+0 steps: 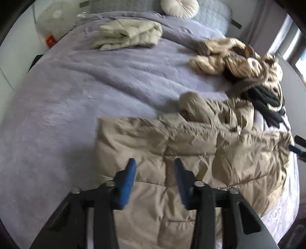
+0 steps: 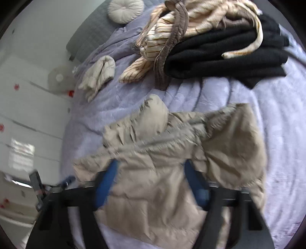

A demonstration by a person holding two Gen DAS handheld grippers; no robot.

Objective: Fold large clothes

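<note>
A beige quilted puffer jacket (image 1: 172, 153) lies spread on the lilac bed cover (image 1: 67, 115). My left gripper (image 1: 155, 162) is open just above the jacket's near edge, holding nothing. In the right wrist view the same jacket (image 2: 162, 172) bulges up between my right gripper's open blue fingers (image 2: 107, 180); my right gripper (image 2: 151, 166) stands wide apart around the fabric without clamping it. The jacket's hood end (image 2: 153, 113) points away from me.
A folded cream jacket (image 1: 130, 34) lies at the far left of the bed. A heap of striped and black clothes (image 2: 220, 38) sits at the far right. A round cushion (image 1: 179, 7) rests by the grey headboard. A white fan (image 1: 55, 17) stands beside the bed.
</note>
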